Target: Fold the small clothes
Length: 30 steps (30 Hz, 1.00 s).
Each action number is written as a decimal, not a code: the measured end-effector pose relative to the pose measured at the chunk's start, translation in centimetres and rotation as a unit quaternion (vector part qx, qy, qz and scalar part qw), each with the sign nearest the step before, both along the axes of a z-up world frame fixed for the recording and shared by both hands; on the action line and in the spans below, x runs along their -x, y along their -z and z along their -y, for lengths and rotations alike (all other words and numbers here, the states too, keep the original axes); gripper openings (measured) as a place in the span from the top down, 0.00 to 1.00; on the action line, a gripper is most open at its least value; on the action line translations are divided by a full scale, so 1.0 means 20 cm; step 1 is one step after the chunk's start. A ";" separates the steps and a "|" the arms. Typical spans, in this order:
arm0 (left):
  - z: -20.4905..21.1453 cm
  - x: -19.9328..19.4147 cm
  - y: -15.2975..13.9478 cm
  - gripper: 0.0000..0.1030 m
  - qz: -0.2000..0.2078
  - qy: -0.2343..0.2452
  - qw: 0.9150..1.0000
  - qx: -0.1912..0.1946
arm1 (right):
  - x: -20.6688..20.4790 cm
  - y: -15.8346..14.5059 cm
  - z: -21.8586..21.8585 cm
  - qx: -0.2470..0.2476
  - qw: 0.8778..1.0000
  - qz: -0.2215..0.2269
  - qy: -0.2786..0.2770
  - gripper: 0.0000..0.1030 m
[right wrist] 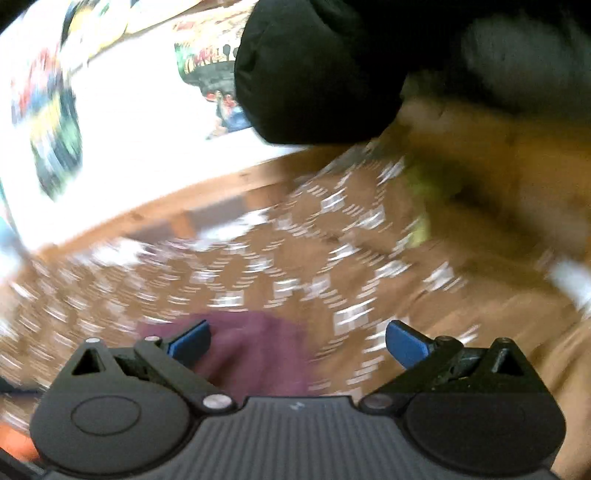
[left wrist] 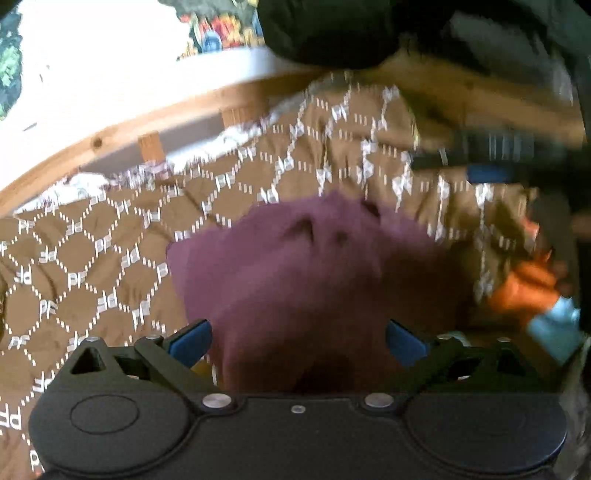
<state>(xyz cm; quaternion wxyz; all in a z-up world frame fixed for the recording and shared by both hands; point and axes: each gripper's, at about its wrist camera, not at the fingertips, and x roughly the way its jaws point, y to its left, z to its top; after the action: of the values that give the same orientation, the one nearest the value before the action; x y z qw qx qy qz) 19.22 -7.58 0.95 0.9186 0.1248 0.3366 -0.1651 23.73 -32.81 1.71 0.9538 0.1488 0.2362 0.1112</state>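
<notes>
Underneath everything lies a brown bedspread [left wrist: 110, 266] printed with a white dashed lattice and "PF" letters at the crossings; it is rumpled into soft ridges toward the far side. On it lies a purple cloth [left wrist: 295, 280], creased near its far edge, reaching back under the left gripper [left wrist: 298, 341], whose blue-tipped fingers [left wrist: 190, 341] stand wide apart on either side of the cloth without closing on it. In the right wrist view the same cloth [right wrist: 255, 354] shows low and left of centre, partly behind the left finger of the right gripper [right wrist: 298, 341], which is also spread wide and holds nothing. That view is heavily smeared, so the bedspread [right wrist: 258, 273] pattern reads only as streaks.

Beyond the bedspread runs a pale wooden rail [left wrist: 122, 129] with short wooden uprights under it, and a strip of white fabric shows along its foot. Behind the rail rises a bright white wall [left wrist: 103, 55] with colourful pictures [left wrist: 221, 29] on it; their subjects are too blurred to tell. A black rounded bundle [left wrist: 325, 33] sits at the far edge, near the rail, also seen in the right view [right wrist: 317, 74]. At the right in the left view, the other gripper [left wrist: 491, 158] appears as a dark blur with a blue tip, and something orange [left wrist: 524, 288] lies beside a pale blue patch.
</notes>
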 end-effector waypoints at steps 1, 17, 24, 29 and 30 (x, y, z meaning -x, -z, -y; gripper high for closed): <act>-0.01 0.00 0.03 0.03 -0.007 -0.003 1.000 -0.006 | -0.02 0.00 -0.01 -0.030 0.999 -0.018 -0.019 0.00; -0.02 0.02 0.14 0.46 -0.002 -0.009 0.999 -0.052 | -0.14 0.23 -0.28 -0.189 0.968 -0.100 -0.132 0.22; 0.02 0.00 0.13 0.70 0.015 -0.022 0.999 -0.044 | -0.19 0.31 -0.23 -0.207 0.967 -0.098 -0.111 0.70; 0.09 0.02 0.10 0.73 0.028 0.008 0.999 -0.032 | -0.14 0.19 -0.17 -0.155 0.981 -0.041 -0.107 0.80; 0.11 0.03 0.09 0.73 0.032 0.015 0.999 -0.030 | -0.12 0.16 -0.16 -0.143 0.984 -0.028 -0.106 0.81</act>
<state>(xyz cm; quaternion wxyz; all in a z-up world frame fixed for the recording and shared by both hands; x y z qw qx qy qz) 18.68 -9.77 -0.93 0.9222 0.1622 0.3101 -0.1645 26.18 -29.61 -1.49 0.8982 0.2609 0.2593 0.2406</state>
